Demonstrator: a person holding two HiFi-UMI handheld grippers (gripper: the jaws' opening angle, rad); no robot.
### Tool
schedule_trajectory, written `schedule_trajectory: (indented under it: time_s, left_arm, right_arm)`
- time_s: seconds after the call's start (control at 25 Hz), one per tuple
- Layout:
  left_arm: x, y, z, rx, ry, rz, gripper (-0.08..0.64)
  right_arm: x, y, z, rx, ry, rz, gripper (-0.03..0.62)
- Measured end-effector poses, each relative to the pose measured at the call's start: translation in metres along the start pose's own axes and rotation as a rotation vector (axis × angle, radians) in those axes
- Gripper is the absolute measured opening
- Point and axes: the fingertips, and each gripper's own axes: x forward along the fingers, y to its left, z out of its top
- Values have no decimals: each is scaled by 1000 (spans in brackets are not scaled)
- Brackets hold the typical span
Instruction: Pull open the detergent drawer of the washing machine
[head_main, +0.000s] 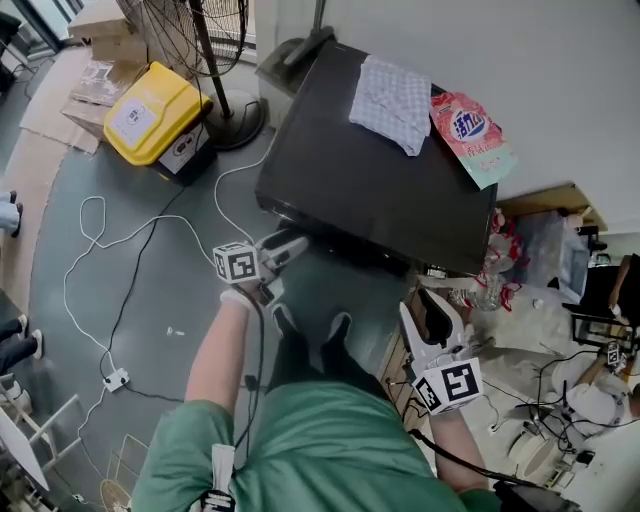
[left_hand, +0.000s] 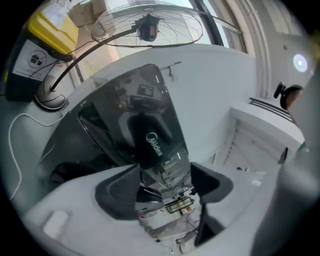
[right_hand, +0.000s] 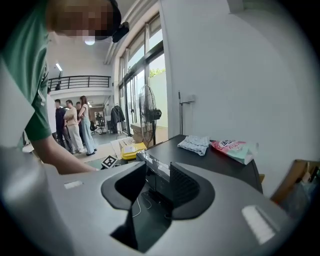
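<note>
**Head view.** The washing machine is black-topped and stands against a pale wall. A checked cloth and a pink detergent pouch lie side by side on its top, towards the back. My left claw reaches level to the machine's upper front corner, on the side nearest the fan. My right claw is near the other front corner, clear of the machine and tipped a little downward. A yellow box sits on the floor just beside the fan's base.

**Left gripper view.** The drawer shows as a glossy dark front with a brand mark on its handle, filling the middle of the view. Its near end lies between my left claw's jaws, which stand apart. I cannot tell whether the pads touch it. The fan and the yellow box appear beyond, at the top of the view.

**Right gripper view.** My right claw's jaws stand apart with nothing between them. Through the gap I see only the machine's front edge, well ahead. The cloth and the pouch rest on the top beyond it. A group of people stands far back in the hall.
</note>
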Motion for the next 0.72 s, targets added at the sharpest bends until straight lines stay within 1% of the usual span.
schedule_trajectory:
  time_s: [0.08,0.24,0.36,0.48,0.6,0.72]
  left_arm:
    - [3,8,6,-7,-13,0,333]
    - [15,19,7,-8,28,3,377]
    - [19,23,11,-13,25,6,399]
    - [23,23,21,-35,-9,-23,415]
    - [27,20,29,-82,-52,-58,428]
    - [27,25,29,-140,-91,-45,426]
  right_arm:
    - [0,-2,-5,8,14,-2,149]
    - [0,-4,-12,25,34,-11,149]
    - [1,-7,-13,30,34,-15,149]
    - [3,-7,-13,35,30,-11,149]
    - [5,-5,-17,38,39,-1,149]
    - [6,-3,-23,37,54,7,149]
